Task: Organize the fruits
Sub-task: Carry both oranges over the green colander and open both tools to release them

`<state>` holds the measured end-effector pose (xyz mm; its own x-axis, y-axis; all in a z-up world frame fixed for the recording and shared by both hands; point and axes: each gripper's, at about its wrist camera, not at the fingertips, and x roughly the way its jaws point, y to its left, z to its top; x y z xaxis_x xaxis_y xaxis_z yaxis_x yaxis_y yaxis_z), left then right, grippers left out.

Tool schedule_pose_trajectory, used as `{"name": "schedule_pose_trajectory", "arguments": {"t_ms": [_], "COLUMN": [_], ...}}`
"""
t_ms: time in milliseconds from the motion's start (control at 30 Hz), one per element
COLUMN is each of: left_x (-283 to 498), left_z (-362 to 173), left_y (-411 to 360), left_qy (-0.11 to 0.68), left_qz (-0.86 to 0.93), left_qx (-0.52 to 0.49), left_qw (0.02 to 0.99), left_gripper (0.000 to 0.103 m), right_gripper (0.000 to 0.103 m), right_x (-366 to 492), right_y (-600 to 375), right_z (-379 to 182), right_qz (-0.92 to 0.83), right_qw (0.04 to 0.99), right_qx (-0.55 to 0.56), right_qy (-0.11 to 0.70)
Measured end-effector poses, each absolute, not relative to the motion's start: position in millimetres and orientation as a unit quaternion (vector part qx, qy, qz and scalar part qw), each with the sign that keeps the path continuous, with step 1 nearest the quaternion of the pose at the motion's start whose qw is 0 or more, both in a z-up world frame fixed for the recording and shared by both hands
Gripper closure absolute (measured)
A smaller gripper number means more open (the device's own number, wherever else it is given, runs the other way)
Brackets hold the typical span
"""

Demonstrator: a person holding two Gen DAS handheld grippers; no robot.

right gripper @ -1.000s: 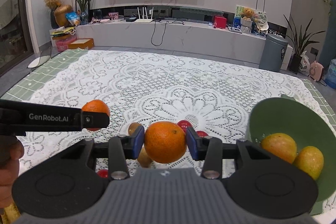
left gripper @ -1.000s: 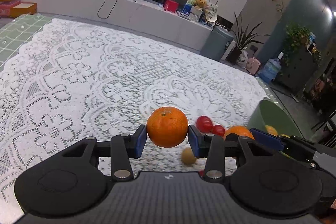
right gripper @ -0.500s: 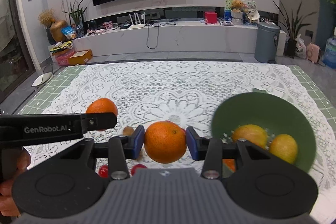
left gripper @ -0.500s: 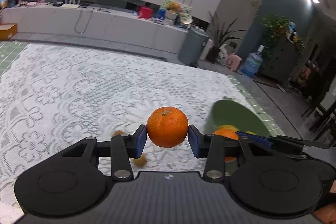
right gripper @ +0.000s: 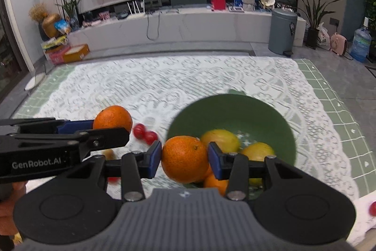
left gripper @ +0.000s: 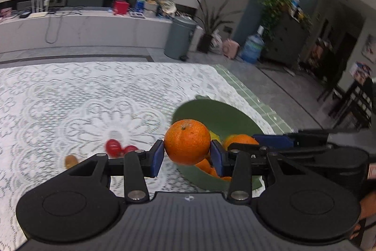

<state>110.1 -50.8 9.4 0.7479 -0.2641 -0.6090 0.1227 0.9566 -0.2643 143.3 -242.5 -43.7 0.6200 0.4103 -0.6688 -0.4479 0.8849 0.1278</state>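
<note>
My left gripper (left gripper: 186,154) is shut on an orange (left gripper: 187,141), held above the near left rim of the green bowl (left gripper: 218,114). My right gripper (right gripper: 185,160) is shut on a second orange (right gripper: 184,162) over the bowl's (right gripper: 235,107) near left edge. Inside the bowl lie two yellow-orange fruits (right gripper: 219,140) and more orange ones low down. In the right wrist view the left gripper (right gripper: 110,124) reaches in from the left with its orange (right gripper: 112,118). In the left wrist view the right gripper's blue pad (left gripper: 272,140) and its orange (left gripper: 239,140) show just right of mine.
Two red cherry tomatoes (right gripper: 144,133) and a small brown fruit (left gripper: 71,160) lie on the white lace cloth (right gripper: 164,84) left of the bowl. Another red tomato (right gripper: 372,208) sits at the cloth's near right edge. A hand (right gripper: 9,208) shows at lower left.
Both grippers have carried their oranges to the right and slightly up, from over the loose fruits to the bowl's near left rim. The grips stayed the same.
</note>
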Motion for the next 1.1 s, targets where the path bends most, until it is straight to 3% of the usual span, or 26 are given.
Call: {"name": "schedule_pose_trajectory", "arguments": {"t_ms": [500, 1100], "left_x": [155.1, 172.2], "left_z": [-17.3, -38.2], "left_y": [-93.8, -101.8], "left_qy": [0.402, 0.451], "left_qz": [-0.159, -0.189], "left_qx": [-0.044, -0.025], "left_qw": [0.901, 0.872], "left_gripper": [0.055, 0.055], "right_gripper": [0.062, 0.062], "right_x": [191.1, 208.1], "right_y": [-270.3, -273.6], "right_z": [-72.1, -99.8], "right_qz": [0.211, 0.226], "right_qw": [0.87, 0.837], "right_qx": [-0.099, -0.105], "right_qy": [0.436, 0.487]}}
